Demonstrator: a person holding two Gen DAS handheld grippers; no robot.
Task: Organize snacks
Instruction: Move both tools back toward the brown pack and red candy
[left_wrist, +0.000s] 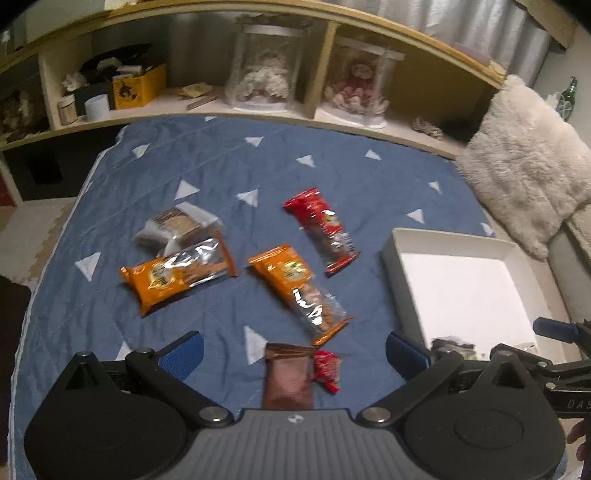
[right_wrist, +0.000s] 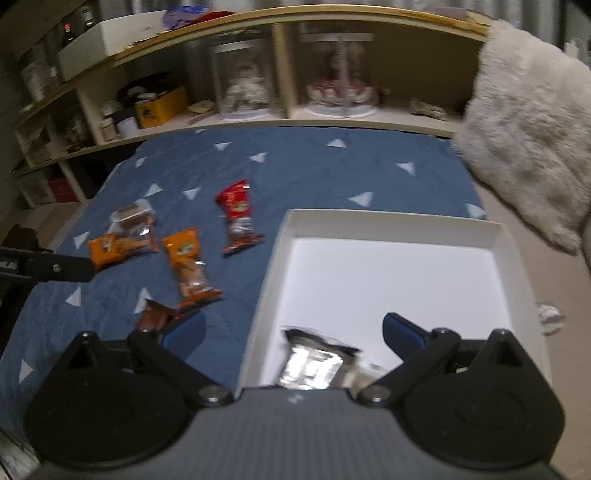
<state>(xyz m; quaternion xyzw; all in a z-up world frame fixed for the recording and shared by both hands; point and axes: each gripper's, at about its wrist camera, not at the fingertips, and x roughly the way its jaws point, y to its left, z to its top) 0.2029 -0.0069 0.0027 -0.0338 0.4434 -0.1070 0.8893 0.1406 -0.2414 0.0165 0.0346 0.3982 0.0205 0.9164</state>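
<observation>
Snack packs lie on a blue quilt (left_wrist: 207, 170). Two orange packs (left_wrist: 177, 273) (left_wrist: 299, 291), a red pack (left_wrist: 321, 229) and a clear pack with brown biscuits (left_wrist: 177, 225) sit mid-quilt. A brown wrapper (left_wrist: 288, 373) and a small red sweet (left_wrist: 327, 369) lie between the wide-apart fingers of my open left gripper (left_wrist: 295, 350). My right gripper (right_wrist: 293, 328) hangs open over the near end of the white box (right_wrist: 388, 229), above a silver-and-black pack (right_wrist: 314, 362) lying inside it. The right gripper's blue fingertip (left_wrist: 554, 328) shows at the left wrist view's right edge.
A wooden shelf (left_wrist: 258, 114) with glass-domed dolls, a yellow box and jars runs behind the quilt. A fluffy cream cushion (left_wrist: 524, 162) sits to the right of the box. Bare floor lies left of the quilt.
</observation>
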